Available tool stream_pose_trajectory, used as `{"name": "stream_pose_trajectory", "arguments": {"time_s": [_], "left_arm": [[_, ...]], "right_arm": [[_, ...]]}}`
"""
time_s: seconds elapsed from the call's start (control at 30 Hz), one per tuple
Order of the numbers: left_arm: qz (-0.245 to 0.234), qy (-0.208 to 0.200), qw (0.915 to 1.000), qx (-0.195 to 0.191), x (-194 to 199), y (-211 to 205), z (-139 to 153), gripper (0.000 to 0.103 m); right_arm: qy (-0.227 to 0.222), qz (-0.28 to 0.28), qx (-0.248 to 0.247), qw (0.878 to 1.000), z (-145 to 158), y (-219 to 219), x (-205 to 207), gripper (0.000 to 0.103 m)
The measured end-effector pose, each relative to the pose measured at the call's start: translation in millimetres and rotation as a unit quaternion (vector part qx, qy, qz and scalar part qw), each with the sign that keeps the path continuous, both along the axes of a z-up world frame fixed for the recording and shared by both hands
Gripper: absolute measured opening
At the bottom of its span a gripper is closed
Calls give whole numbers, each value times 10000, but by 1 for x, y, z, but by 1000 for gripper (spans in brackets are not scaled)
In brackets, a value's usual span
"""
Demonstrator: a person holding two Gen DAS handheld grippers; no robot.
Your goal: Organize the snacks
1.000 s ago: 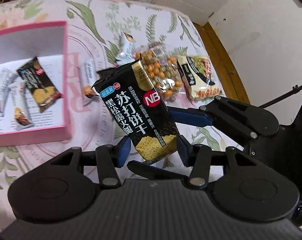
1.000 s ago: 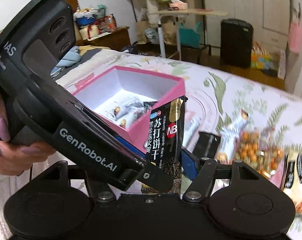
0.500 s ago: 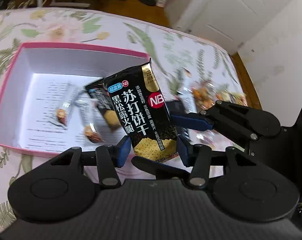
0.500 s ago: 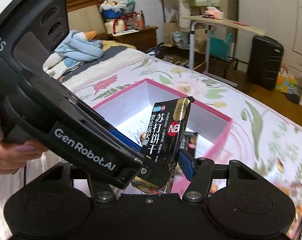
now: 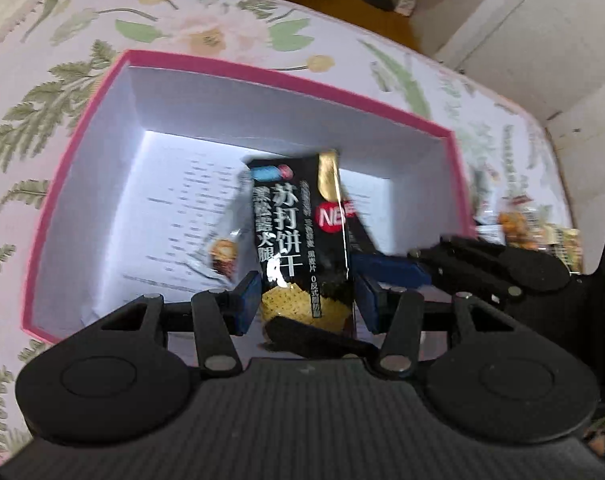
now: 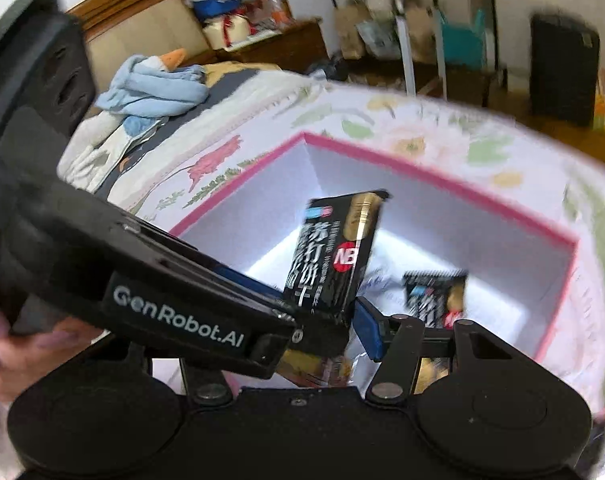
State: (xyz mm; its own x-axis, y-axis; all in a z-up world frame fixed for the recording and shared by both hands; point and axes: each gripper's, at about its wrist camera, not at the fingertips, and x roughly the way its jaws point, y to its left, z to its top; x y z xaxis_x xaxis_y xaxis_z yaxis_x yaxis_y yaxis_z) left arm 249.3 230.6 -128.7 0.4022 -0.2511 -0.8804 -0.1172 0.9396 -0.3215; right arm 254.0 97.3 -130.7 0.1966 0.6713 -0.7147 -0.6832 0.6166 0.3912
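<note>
A black cracker packet (image 5: 302,240) with gold and white print stands upright over the pink box (image 5: 82,128). Both grippers hold its lower end: my left gripper (image 5: 306,300) has a blue pad on each side of it, and my right gripper (image 6: 326,328) pinches it crosswise. In the right wrist view the packet (image 6: 334,252) hangs above the box's white floor. A second black packet (image 6: 434,296) and a silver wrapped snack (image 5: 222,248) lie inside the box.
The box rim (image 6: 442,184) is pink, its inside white with printed text. Loose snack bags (image 5: 518,228) lie on the floral tablecloth (image 5: 222,28) to the right of the box. A bed with a blue cloth (image 6: 154,88) lies beyond the table.
Both grippers have carried the black packet left from the loose snacks to a spot over the pink box's inside. The grip on the packet is unchanged.
</note>
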Motion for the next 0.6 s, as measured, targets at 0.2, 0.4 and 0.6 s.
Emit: {"name": "stream_pose_trajectory", "arguments": {"time_s": [0.2, 0.4, 0.6], "left_arm": [[-176, -393, 9979, 477, -10, -13, 9, 56], [-446, -892, 9926, 695, -35, -34, 40, 57], [-1105, -1374, 9829, 526, -57, -64, 72, 60]], "right_arm": [[123, -328, -269, 9990, -10, -5, -6, 65], [-354, -427, -503, 9972, 31, -48, -28, 66], [-424, -943, -1125, 9883, 69, -109, -42, 69]]}}
